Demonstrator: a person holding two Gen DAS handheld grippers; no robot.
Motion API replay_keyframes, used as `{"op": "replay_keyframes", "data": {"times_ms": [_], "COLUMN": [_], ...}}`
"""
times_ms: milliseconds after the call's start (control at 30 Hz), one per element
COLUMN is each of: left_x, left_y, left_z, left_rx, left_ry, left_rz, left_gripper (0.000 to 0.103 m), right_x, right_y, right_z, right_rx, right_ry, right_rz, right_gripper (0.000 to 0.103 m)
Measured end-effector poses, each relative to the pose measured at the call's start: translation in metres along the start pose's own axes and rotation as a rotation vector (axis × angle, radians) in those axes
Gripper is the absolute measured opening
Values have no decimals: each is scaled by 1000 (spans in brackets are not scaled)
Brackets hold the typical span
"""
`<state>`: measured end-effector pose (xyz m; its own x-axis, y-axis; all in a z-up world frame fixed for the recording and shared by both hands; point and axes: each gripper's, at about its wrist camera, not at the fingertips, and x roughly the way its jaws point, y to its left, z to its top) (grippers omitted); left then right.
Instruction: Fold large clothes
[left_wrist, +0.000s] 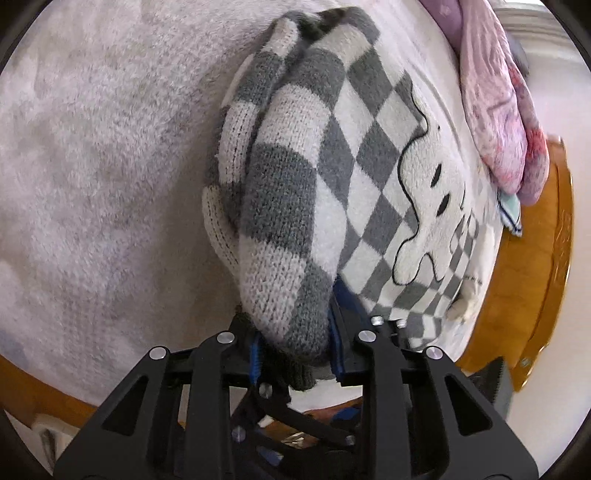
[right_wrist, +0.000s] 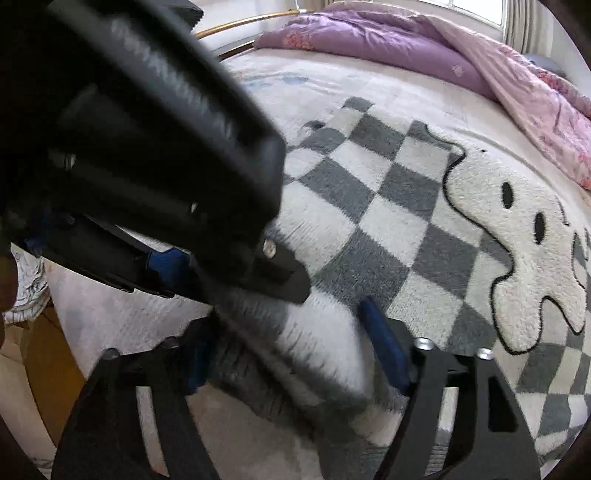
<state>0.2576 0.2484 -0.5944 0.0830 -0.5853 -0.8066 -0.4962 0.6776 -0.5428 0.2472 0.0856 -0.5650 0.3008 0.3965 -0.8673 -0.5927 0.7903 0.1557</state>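
Note:
A grey-and-white checked knit sweater (left_wrist: 373, 155) with a white cartoon patch (right_wrist: 517, 258) lies spread on the bed. One sleeve (left_wrist: 284, 221) is lifted off it toward the camera. My left gripper (left_wrist: 295, 349) is shut on that sleeve just above the dark cuff, which hangs between the blue pads. In the right wrist view the left gripper (right_wrist: 236, 291) fills the upper left, still holding the blurred sleeve (right_wrist: 317, 347). My right gripper (right_wrist: 291, 358) stands around the same sleeve lower down, its blue pads (right_wrist: 386, 350) wide apart and not visibly pressing the knit.
A fluffy white blanket (left_wrist: 92, 147) covers the bed. A bunched purple and pink quilt (right_wrist: 406, 44) lies at the far side. The wooden bed frame (left_wrist: 535, 277) curves around the mattress edge. A small blue-edged cloth (left_wrist: 511, 214) sits beside the quilt.

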Motion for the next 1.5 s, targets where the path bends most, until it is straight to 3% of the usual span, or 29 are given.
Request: {"op": "replay_keyframes", "data": {"times_ms": [100, 133, 167, 267, 467, 500, 567, 600, 767, 967, 1200, 1367, 1500], "left_x": [3, 4, 5, 0, 2, -1, -8, -8, -11, 22, 106, 172, 218], "left_y": [0, -1, -3, -21, -34, -39, -53, -64, -156, -281, -397, -442, -456], "left_z": [7, 9, 12, 19, 31, 32, 29, 25, -11, -56, -100, -125, -139], "left_rx": [-32, -45, -53, 34, 5, 6, 45, 81, 295, 453, 622, 714, 764], "left_ry": [28, 34, 21, -45, -75, -104, -171, -195, -337, -396, -345, -265, -187], "left_rz": [-24, -26, 16, 126, 163, 178, 206, 236, 396, 435, 430, 437, 451], "left_gripper": [44, 54, 64, 64, 66, 64, 40, 35, 32, 32, 32, 33, 33], "right_x": [1, 0, -1, -7, -33, -36, -45, -50, -89, -145, -188, -197, -193], "right_y": [-1, -3, -9, -22, -48, -54, -70, -75, -137, -234, -335, -373, -394], "right_z": [-2, -2, -3, 0, 8, 10, 9, 5, -9, -45, -104, -143, -171], "right_rx": [9, 21, 51, 124, 243, 263, 306, 322, 488, 659, 852, 1007, 1134], "right_ry": [35, 45, 56, 69, 56, 52, 35, 25, -44, -113, -157, -158, -117], "right_rz": [-10, -24, -7, 22, 102, 122, 167, 187, 316, 363, 321, 300, 286], "right_gripper": [37, 26, 25, 21, 20, 20, 20, 19, 19, 19, 19, 19, 19]}}
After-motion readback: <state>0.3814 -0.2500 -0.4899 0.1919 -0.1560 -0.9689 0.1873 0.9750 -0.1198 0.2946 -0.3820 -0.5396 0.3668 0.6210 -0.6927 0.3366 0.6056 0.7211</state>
